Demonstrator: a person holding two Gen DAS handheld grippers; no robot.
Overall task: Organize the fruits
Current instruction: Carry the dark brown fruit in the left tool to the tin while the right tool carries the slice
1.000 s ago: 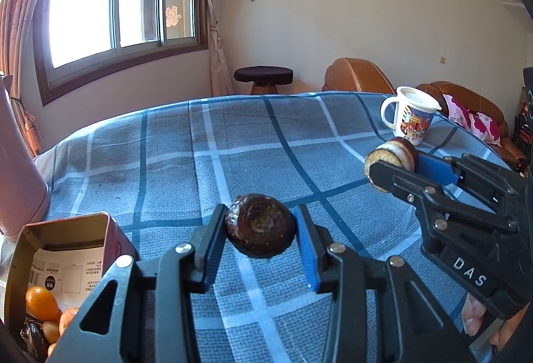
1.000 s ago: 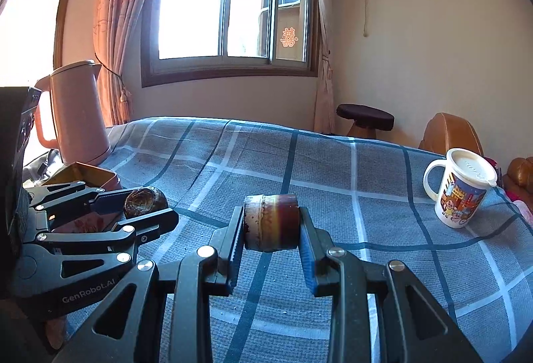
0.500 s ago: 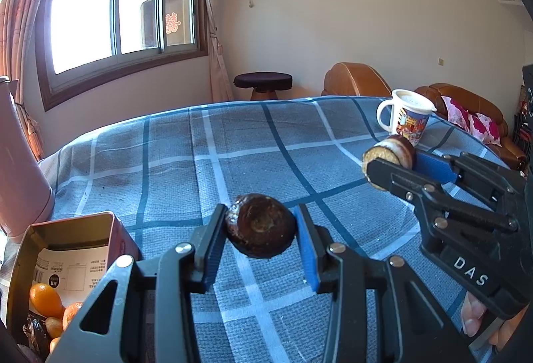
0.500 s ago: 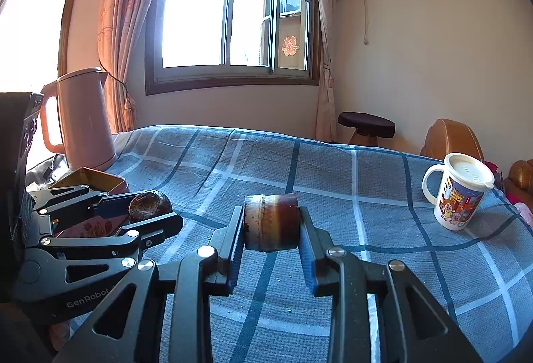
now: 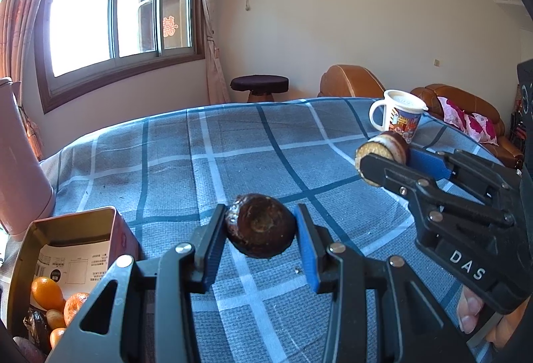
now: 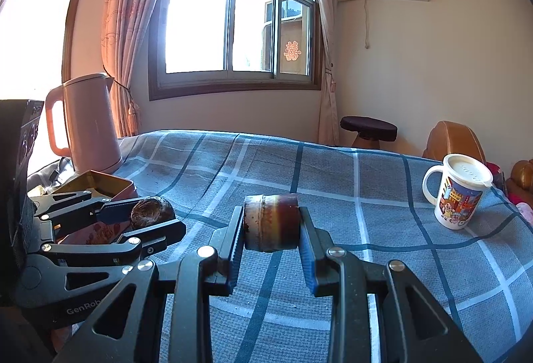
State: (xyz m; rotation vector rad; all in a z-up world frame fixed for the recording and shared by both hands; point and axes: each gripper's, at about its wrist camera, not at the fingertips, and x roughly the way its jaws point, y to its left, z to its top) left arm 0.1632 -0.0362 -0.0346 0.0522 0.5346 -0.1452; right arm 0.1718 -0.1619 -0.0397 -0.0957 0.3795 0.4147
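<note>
My left gripper (image 5: 261, 223) is shut on a dark brown round fruit (image 5: 260, 224), held above the blue checked tablecloth (image 5: 206, 163). My right gripper (image 6: 270, 223) is shut on a short brown cylinder-shaped piece of fruit (image 6: 271, 223) with a pale cut end. In the left wrist view the right gripper (image 5: 383, 151) reaches in from the right with its piece (image 5: 381, 148). In the right wrist view the left gripper (image 6: 150, 213) shows at the left with its dark fruit (image 6: 151, 213). An open tin box (image 5: 71, 229) at lower left holds oranges (image 5: 46, 293) and other small fruits.
A pink kettle (image 6: 88, 126) stands at the table's left behind the tin box (image 6: 96, 183). A white cartoon mug with a lid (image 6: 461, 193) sits at the right. A stool (image 5: 260, 86) and brown sofa (image 5: 466, 110) lie beyond the table.
Both grippers keep their grips and stay nearly still. The views have shifted slightly, nothing was let go.
</note>
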